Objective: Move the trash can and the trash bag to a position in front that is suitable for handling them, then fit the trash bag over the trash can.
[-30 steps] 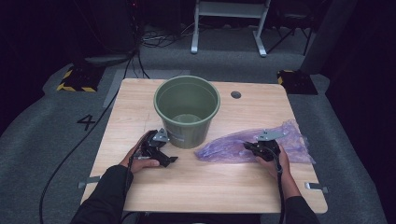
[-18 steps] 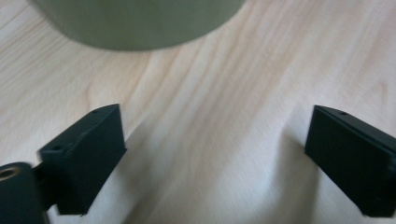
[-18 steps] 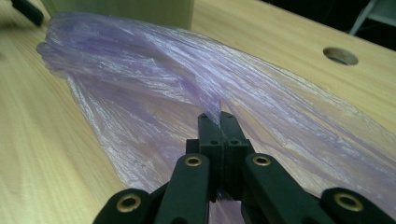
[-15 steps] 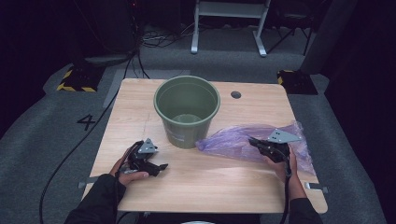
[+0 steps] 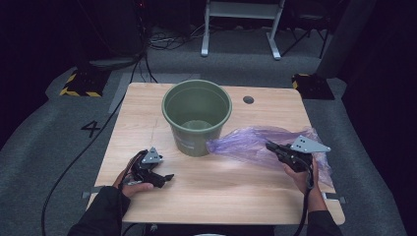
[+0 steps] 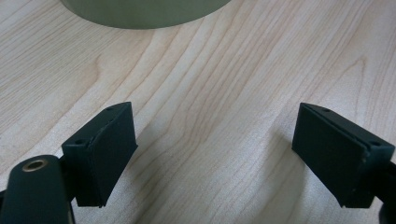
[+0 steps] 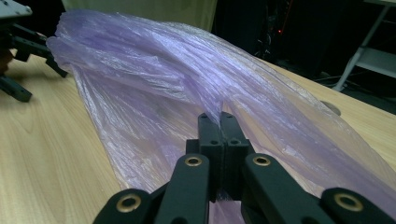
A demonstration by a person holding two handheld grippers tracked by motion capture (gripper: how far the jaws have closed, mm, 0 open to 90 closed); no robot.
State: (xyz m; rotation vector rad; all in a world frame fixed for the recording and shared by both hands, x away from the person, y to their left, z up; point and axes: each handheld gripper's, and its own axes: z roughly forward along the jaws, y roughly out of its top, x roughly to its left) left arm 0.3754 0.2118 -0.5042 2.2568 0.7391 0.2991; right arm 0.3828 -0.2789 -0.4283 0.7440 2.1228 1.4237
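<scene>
A big light wooden table with a small round hole near its far edge stands on a grey carpet floor. On the table, toward the far side and near the middle, stands a round green plastic bucket, upright and open at the top. Just to the right of the bucket lies a thin, crinkly purple plastic bag. It stretches from right by the bucket's side over to the right edge of the table. One end of the bag looks lifted a little off the wood. The black right gripper, with its grey three-cornered plate on top, is in the person's right hand. In the right gripper view its two jaws are pressed tight together, and a fold of the purple bag is pinched between them. The black left gripper is in the person's left hand, near the front left of the table and well apart from the bag. It sits low over the bare wood. In the left gripper view its jaws stand wide apart with only the table between them, and the bottom of the bucket shows at the top.
</scene>
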